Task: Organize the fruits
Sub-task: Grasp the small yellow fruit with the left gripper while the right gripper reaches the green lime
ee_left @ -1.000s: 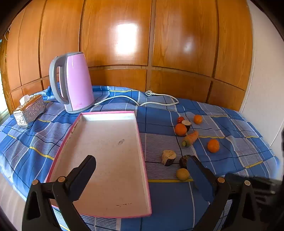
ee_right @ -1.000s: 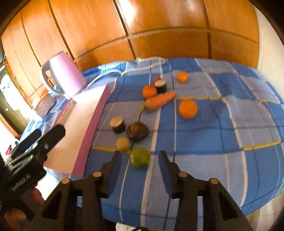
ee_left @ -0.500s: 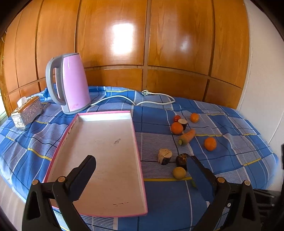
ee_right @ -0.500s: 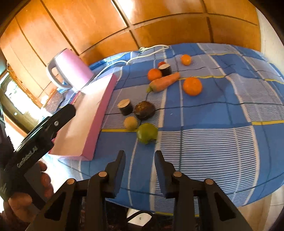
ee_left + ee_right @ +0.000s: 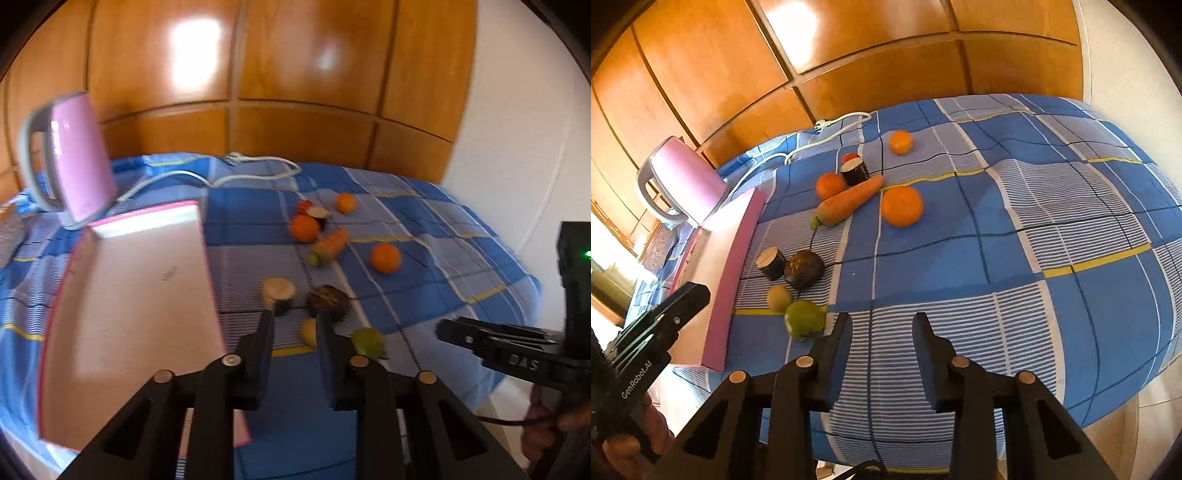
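Note:
Fruits lie on the blue checked cloth: a green apple [image 5: 804, 318], a small yellow fruit [image 5: 778, 297], a dark brown fruit [image 5: 804, 273], a cut dark piece [image 5: 771, 263], a carrot [image 5: 849, 205] and three oranges, the largest [image 5: 901, 206]. A pink tray [image 5: 125, 302] lies empty to their left. My left gripper [image 5: 294, 317] is narrowly open and empty, just short of the yellow fruit [image 5: 309, 330] and the apple [image 5: 367, 341]. My right gripper [image 5: 881, 323] is partly open and empty, just right of the apple.
A pink kettle [image 5: 70, 162] stands behind the tray, its white cord [image 5: 255, 171] trailing over the cloth. Wooden panels back the bed and a white wall is at the right. The bed's front edge is right below both grippers.
My left gripper's jaws have closed from wide to narrow and it has swung right toward the fruits. My right gripper has drawn back and right, so the apple now lies to its left.

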`<action>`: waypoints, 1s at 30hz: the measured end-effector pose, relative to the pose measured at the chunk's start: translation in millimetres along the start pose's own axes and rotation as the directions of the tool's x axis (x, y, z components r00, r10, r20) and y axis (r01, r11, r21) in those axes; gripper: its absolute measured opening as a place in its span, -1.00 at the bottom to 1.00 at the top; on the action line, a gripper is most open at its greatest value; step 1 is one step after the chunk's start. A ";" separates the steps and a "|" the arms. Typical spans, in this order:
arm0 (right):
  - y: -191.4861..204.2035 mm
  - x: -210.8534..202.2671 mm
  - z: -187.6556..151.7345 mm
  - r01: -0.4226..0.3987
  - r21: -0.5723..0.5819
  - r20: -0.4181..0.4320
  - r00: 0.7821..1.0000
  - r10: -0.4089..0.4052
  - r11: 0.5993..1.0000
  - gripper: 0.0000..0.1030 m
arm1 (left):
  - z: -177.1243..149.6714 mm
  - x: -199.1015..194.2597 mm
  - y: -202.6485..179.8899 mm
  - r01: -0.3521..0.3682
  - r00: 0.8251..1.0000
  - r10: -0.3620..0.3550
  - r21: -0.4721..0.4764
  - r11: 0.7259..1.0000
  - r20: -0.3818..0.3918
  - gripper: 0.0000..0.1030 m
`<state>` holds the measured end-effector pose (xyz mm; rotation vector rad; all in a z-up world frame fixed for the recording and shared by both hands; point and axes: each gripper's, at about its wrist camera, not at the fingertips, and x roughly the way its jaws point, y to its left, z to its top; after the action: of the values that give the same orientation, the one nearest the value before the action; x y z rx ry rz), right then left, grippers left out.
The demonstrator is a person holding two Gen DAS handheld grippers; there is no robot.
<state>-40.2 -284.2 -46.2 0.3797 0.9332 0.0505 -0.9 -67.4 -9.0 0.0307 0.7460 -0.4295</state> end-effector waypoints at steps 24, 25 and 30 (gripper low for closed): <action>49.8 26.0 -18.3 -0.103 -0.263 -0.068 0.994 0.088 0.959 -0.33 | -3.8 79.1 -4.8 0.111 0.967 -0.117 -0.041 0.993 -0.227 -0.57; 49.4 27.0 -18.5 -0.100 -0.263 -0.070 0.994 0.085 0.960 -0.33 | -3.8 78.4 -5.6 0.115 0.967 -0.121 -0.040 0.993 -0.226 -0.55; 49.2 31.6 -17.4 -0.082 -0.270 -0.068 0.996 0.066 0.959 -0.33 | 3.3 78.2 -7.4 0.100 0.973 -0.106 -0.040 0.994 -0.204 -0.33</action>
<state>-29.2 -226.7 -63.3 0.1573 0.9550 0.2575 49.4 -103.5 -57.5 0.0089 0.9609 -0.5200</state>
